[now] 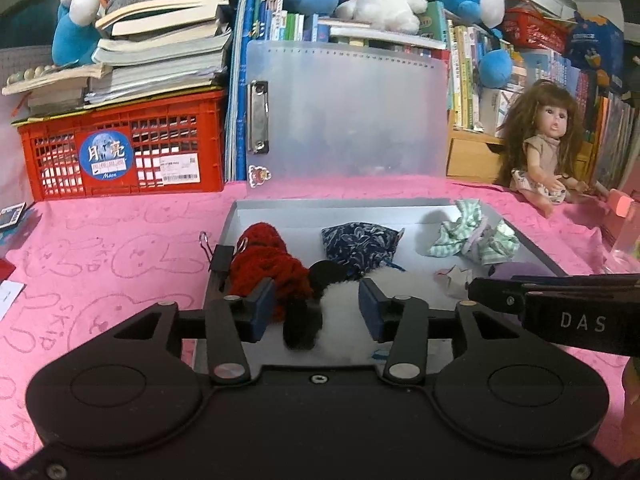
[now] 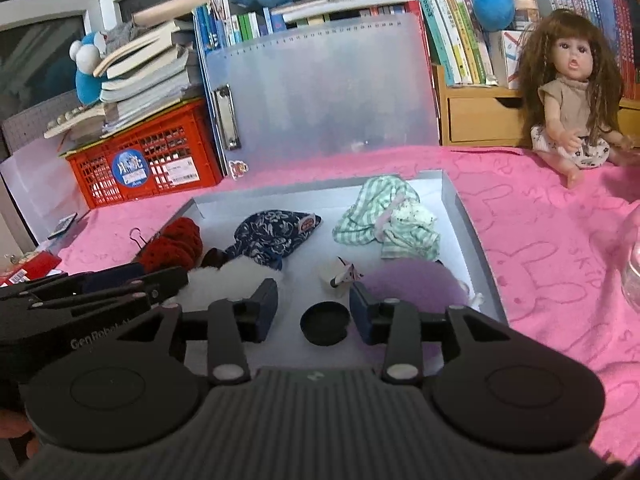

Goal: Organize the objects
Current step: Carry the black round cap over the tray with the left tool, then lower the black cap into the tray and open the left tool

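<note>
A shallow grey box [image 1: 532, 240] [image 2: 466, 224] lies on the pink cloth. In it are a red knitted piece [image 1: 268, 260] [image 2: 176, 242], a dark blue floral pouch [image 1: 360, 242] [image 2: 272, 234], a green striped cloth [image 1: 476, 234] [image 2: 384, 220], a purple fluffy item [image 2: 412, 280] and a black-and-white fluffy toy [image 1: 340, 312] [image 2: 224, 280]. My left gripper [image 1: 316, 308] is open with the toy between its pads. My right gripper [image 2: 314, 308] is open over a round black piece [image 2: 324, 322].
A translucent clipboard [image 1: 352, 112] stands behind the box. A red crate [image 1: 120, 148] with stacked books is at back left. A doll [image 1: 548, 148] [image 2: 568, 88] sits at back right. A binder clip [image 1: 216, 256] lies at the box's left edge.
</note>
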{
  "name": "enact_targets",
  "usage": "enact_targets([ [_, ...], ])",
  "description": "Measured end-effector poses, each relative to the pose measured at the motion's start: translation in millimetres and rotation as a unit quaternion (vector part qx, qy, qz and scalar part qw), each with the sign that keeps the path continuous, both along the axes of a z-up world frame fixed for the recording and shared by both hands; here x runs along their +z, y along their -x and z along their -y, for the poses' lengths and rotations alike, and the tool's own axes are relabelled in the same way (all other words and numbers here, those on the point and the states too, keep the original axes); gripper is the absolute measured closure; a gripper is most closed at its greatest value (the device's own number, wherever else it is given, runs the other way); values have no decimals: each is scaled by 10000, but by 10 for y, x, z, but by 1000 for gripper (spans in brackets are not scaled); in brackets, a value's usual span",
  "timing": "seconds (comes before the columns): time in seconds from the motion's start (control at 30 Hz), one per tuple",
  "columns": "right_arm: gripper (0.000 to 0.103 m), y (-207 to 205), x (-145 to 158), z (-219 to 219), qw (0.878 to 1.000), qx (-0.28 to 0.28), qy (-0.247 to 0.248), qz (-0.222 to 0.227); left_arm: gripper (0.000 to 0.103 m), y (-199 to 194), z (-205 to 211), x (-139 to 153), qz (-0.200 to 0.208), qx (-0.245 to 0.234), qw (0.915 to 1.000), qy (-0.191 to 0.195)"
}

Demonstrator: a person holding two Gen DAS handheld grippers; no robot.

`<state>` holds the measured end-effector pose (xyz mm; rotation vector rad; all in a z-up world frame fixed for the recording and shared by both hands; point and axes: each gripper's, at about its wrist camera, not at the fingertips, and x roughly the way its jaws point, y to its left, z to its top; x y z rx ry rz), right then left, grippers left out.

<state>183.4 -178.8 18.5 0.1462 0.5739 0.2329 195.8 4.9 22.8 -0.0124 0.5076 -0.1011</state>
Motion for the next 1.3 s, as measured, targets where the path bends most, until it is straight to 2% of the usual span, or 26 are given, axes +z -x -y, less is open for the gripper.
enact_targets([
  [0.23, 36, 134, 82, 91, 9998, -15, -126, 129, 33, 161, -1, 130, 161, -64, 9998, 21],
  [0.43, 29, 249, 111, 156, 9996, -24, -181, 210, 23, 327, -12, 205, 240, -179, 9996, 12],
  [0.63, 25, 388, 135, 178, 9994, 22, -127, 314, 19, 476, -37, 246, 271, -257, 9993, 9],
  [1.3, 23, 707, 67, 158, 9992, 230, -20, 319, 18, 889, -183, 176, 185, -323, 9993, 33],
])
